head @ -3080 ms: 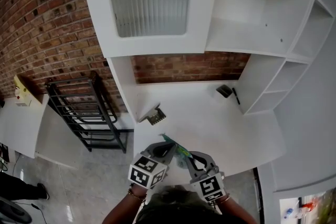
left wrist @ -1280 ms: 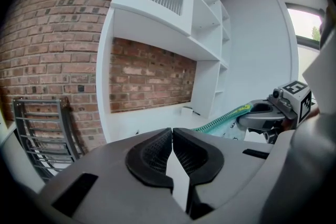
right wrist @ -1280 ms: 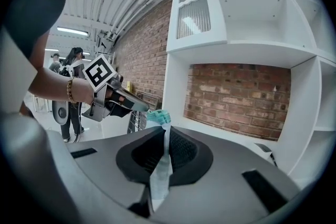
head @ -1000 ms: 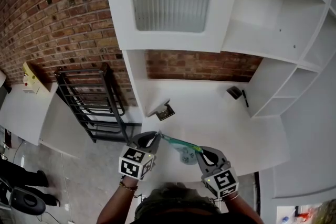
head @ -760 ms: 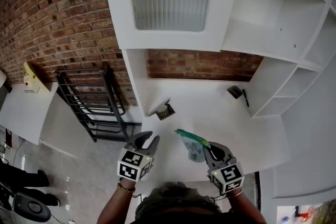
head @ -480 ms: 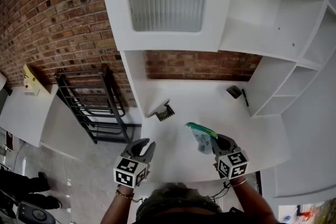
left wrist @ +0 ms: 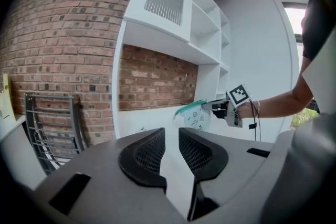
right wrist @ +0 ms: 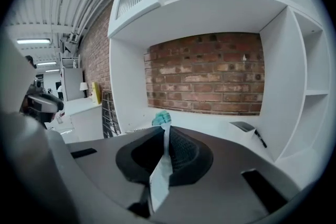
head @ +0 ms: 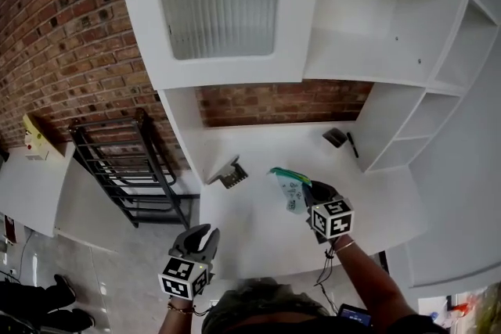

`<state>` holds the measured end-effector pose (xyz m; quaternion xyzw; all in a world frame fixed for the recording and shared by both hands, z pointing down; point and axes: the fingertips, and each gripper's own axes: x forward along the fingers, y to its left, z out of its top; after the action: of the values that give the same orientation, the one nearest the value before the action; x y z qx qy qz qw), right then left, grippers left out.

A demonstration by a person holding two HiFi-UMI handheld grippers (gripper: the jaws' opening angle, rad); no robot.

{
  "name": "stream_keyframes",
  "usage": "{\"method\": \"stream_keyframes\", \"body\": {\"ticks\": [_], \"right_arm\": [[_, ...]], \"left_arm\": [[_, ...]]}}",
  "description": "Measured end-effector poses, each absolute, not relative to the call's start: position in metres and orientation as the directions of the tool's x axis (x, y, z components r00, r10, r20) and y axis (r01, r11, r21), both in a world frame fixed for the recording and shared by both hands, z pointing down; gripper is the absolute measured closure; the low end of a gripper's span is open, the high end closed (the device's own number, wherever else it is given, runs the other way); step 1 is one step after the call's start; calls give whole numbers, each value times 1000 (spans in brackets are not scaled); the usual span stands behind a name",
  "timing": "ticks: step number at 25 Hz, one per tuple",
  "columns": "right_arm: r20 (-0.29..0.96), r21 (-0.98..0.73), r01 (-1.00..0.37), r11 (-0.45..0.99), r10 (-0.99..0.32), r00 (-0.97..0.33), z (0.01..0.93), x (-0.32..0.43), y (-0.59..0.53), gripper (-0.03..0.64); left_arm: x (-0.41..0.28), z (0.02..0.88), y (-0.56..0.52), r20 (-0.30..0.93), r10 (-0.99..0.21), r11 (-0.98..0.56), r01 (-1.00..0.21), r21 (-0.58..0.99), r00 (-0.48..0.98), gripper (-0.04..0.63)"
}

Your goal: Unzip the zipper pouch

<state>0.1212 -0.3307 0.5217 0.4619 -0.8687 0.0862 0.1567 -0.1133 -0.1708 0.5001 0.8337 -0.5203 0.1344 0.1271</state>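
The zipper pouch point(head: 292, 193) is pale with small prints and a teal zipper edge. It hangs over the middle of the white table point(head: 258, 145), and my right gripper point(head: 308, 191) is shut on its right end. In the right gripper view the pouch point(right wrist: 163, 140) shows edge-on between the closed jaws, with the teal end sticking out ahead. My left gripper point(head: 209, 231) is off the table's front left corner, well apart from the pouch. Its jaws have just been opening and nothing is between them. In the left gripper view, my left gripper point(left wrist: 171, 140) looks at the pouch point(left wrist: 196, 116) far ahead.
A small grey and dark object point(head: 229, 172) lies at the table's left. A black holder point(head: 335, 136) and a pen point(head: 351, 145) sit at the back right. A black metal rack point(head: 117, 168) stands left of the table. White shelves point(head: 407, 129) rise on the right.
A second ago both grippers held the pouch stretched between them. The left gripper let go and drew back to the front left. The right gripper carried the pouch right and further over the table.
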Motion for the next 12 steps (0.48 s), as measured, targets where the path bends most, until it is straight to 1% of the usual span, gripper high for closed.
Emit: {"method": "stream_keyframes", "body": {"ticks": [3, 6, 9, 10, 12], "right_arm": [[349, -5, -837, 548, -783, -515, 522, 121, -353, 611], [350, -63, -858, 510, -794, -498, 531, 120, -370, 611], [374, -187, -886, 424, -803, -463, 558, 128, -383, 611], [380, -209, -890, 404, -805, -455, 566, 131, -386, 611], [385, -198, -896, 398, -809, -444, 574, 133, -387, 611]], "left_arm": [[-112, 495, -169, 332, -845, -419, -905, 78, 420, 518], [-113, 491, -167, 303, -856, -419, -905, 68, 419, 518], [-106, 496, -166, 319, -844, -434, -898, 68, 432, 518], [-103, 498, -166, 325, -837, -443, -894, 68, 440, 518], [-95, 501, -164, 330, -826, -460, -885, 75, 457, 518]]}}
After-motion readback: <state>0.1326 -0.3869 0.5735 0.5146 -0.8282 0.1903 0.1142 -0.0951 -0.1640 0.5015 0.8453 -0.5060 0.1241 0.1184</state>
